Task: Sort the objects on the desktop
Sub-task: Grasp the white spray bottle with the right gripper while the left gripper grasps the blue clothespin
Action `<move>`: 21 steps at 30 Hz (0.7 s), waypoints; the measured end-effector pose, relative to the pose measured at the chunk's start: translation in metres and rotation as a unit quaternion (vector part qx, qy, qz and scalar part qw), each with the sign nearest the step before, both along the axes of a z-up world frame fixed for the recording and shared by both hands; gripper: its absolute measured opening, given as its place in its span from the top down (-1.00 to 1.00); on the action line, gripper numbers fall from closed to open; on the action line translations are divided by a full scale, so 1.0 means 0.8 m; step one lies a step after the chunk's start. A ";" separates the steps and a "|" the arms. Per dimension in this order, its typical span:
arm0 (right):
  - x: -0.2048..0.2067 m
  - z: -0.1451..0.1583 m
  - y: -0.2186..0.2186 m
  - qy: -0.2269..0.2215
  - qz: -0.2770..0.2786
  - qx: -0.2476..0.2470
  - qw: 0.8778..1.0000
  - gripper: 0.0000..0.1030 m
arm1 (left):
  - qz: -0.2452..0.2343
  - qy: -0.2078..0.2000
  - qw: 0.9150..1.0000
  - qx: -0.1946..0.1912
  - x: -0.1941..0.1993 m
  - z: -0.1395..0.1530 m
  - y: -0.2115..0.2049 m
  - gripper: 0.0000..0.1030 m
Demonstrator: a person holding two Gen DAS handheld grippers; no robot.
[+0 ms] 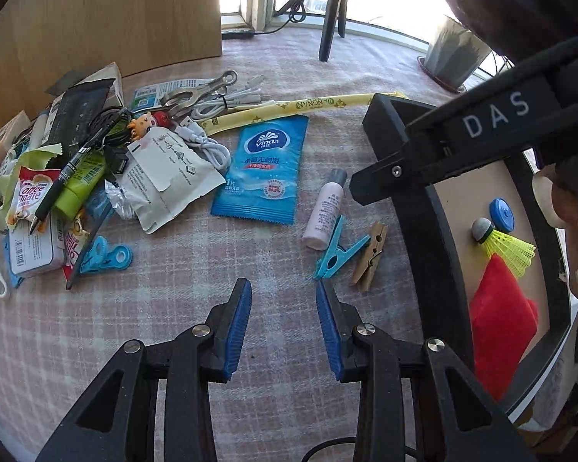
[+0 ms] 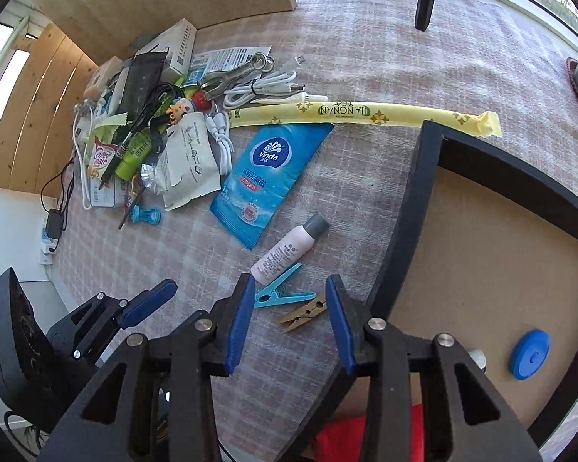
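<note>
Both grippers' fingers spread, empty, left gripper (image 1: 283, 288) over bare cloth, right gripper (image 2: 291, 288) above wooden clothespin (image 2: 303, 315) beside tray edge (image 2: 412, 208).

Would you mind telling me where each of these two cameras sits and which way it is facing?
Left wrist view: on the left gripper, looking forward over the checked tablecloth at the blue Vinda wipes packet; its own open jaws show, and the right gripper's black body crosses the upper right.
Right wrist view: on the right gripper, above the edge of the black tray, jaws open over the wooden clothespin; the left gripper shows at lower left.
Shared: packet, pink bottle, blue clothespin, tray.
</note>
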State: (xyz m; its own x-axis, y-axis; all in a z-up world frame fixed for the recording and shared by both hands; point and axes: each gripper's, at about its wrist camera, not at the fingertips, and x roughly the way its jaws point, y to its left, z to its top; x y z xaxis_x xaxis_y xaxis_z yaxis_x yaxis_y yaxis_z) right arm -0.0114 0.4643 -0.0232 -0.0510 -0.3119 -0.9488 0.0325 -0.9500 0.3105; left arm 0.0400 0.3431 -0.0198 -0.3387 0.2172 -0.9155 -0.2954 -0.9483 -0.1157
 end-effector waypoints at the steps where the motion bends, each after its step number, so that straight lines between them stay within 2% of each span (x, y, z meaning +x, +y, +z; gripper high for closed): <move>1: -0.003 -0.005 -0.004 -0.006 0.001 0.002 1.000 0.30 | -0.007 -0.001 1.000 -0.001 0.000 -0.003 0.005 0.38; 12: -0.028 -0.055 -0.021 -0.057 -0.020 0.007 0.998 0.32 | -0.038 -0.007 0.999 0.004 -0.013 -0.022 0.025 0.37; 19: -0.036 -0.063 -0.038 -0.042 -0.008 0.025 0.999 0.55 | -0.050 -0.015 0.999 0.003 -0.020 -0.031 0.033 0.33; 21: -0.040 -0.063 -0.037 -0.036 -0.011 0.026 0.999 0.56 | -0.050 -0.017 0.999 0.008 -0.023 -0.032 0.033 0.33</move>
